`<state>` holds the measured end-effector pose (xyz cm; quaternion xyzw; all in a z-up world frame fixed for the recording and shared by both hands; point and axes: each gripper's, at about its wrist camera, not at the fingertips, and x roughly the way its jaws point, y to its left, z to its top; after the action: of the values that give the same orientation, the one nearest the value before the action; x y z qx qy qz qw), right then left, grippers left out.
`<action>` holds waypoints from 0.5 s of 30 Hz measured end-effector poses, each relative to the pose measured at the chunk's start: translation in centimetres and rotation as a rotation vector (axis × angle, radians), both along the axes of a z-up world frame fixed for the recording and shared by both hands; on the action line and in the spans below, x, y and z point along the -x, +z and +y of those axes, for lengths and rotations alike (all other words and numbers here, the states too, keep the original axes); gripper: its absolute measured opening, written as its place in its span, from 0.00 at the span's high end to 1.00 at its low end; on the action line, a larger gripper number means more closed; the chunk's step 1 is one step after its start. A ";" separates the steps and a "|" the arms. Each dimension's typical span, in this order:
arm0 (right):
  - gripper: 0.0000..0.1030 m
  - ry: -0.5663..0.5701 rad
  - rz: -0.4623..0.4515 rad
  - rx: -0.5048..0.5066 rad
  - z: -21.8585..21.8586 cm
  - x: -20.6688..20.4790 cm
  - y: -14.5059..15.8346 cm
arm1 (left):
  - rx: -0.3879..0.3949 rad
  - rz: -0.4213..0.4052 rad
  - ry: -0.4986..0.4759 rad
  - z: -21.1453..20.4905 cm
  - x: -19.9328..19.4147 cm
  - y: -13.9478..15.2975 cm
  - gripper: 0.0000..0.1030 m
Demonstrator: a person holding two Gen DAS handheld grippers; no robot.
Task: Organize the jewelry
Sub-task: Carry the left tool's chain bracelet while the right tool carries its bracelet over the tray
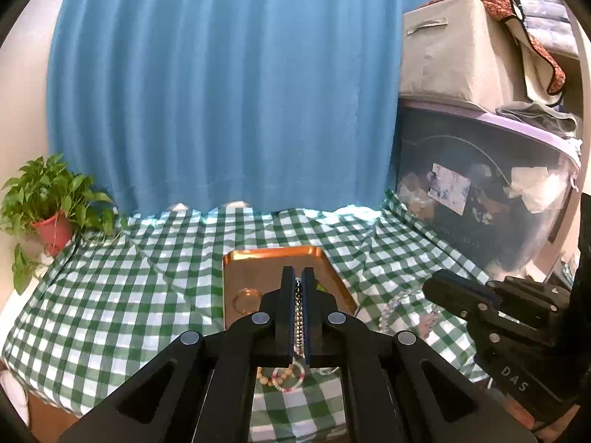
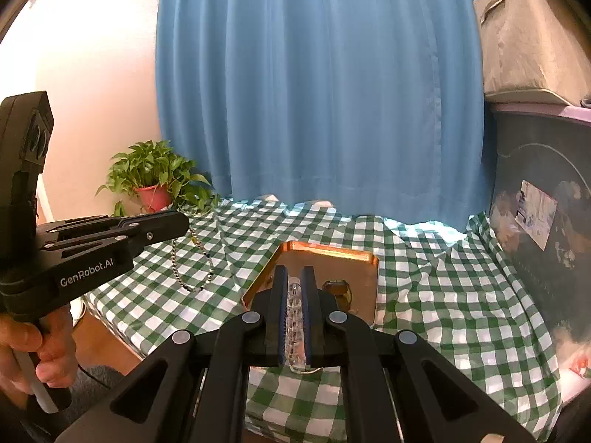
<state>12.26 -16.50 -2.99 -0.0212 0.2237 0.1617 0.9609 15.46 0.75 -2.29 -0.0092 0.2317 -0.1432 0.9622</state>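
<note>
My left gripper (image 1: 299, 277) is shut on a silver chain necklace (image 1: 298, 317), held above the table near a copper tray (image 1: 273, 258). From the right wrist view the chain (image 2: 192, 262) hangs in a loop below the left gripper (image 2: 181, 227). My right gripper (image 2: 294, 277) is shut on a clear crystal bead bracelet (image 2: 294, 317), just in front of the copper tray (image 2: 332, 258). An amber ring-like piece (image 1: 245, 301) lies in the tray; it also shows in the right wrist view (image 2: 338, 288). A beaded bracelet (image 1: 282, 374) lies on the cloth under the left gripper.
A green-checked cloth (image 1: 129, 295) covers the table. A potted plant (image 1: 48, 206) stands at the far left, a blue curtain (image 1: 229, 92) behind. A dark storage bin (image 1: 480, 192) with a beige box (image 1: 454, 48) on top stands at the right.
</note>
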 end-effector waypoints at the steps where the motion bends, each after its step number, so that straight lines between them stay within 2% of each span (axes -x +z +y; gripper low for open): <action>1: 0.94 0.002 0.000 -0.002 0.0 -0.2 0.0 | 0.002 -0.002 0.000 0.0 -0.2 -0.1 0.97; 5: 0.94 0.004 0.012 -0.001 0.0 -1.6 -0.5 | 0.009 -0.002 0.005 0.2 -1.5 -0.6 0.97; 15: 0.94 0.011 0.062 -0.011 0.2 -6.6 -3.1 | 0.041 0.061 0.003 0.7 -7.0 -4.0 0.97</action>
<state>18.83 -16.26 -6.13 -0.0123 0.2522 0.1689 0.9527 22.42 1.44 -6.26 -0.0337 0.2581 -0.1461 0.9544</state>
